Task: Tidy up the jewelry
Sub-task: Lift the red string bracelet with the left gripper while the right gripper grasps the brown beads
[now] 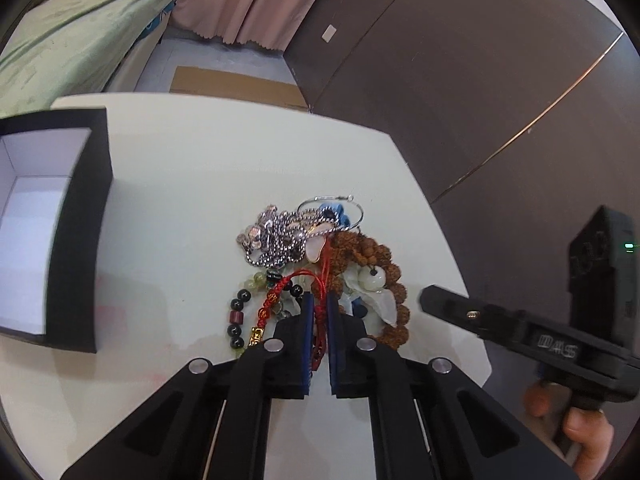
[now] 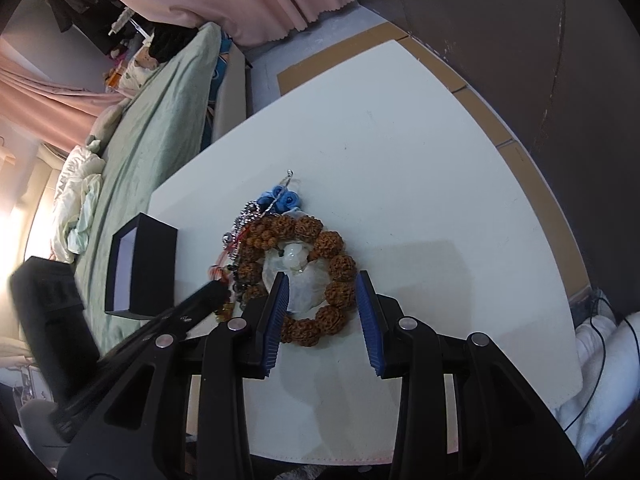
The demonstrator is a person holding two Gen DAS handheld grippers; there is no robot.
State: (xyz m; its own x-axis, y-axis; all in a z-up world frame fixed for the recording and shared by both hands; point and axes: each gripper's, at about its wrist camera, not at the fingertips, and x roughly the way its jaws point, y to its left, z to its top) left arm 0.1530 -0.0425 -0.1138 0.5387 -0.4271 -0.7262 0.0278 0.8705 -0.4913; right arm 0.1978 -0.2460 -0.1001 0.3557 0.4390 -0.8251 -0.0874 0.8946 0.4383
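2 grippers work the pile: left gripper (image 1: 319, 312) pinches the red cord (image 1: 320, 280), right gripper (image 2: 322, 292) spread; next, lift it toward the box (image 1: 76, 220) at frame left.

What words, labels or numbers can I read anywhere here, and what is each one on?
"DAS", roughly: stylised raised letters on the side of the right gripper; the reading is uncertain.
Gold marks on the red cord bracelet and its gold charm: too small to read.
Pale sticker on the dark wall: no writing can be made out.
Nothing else carries text.
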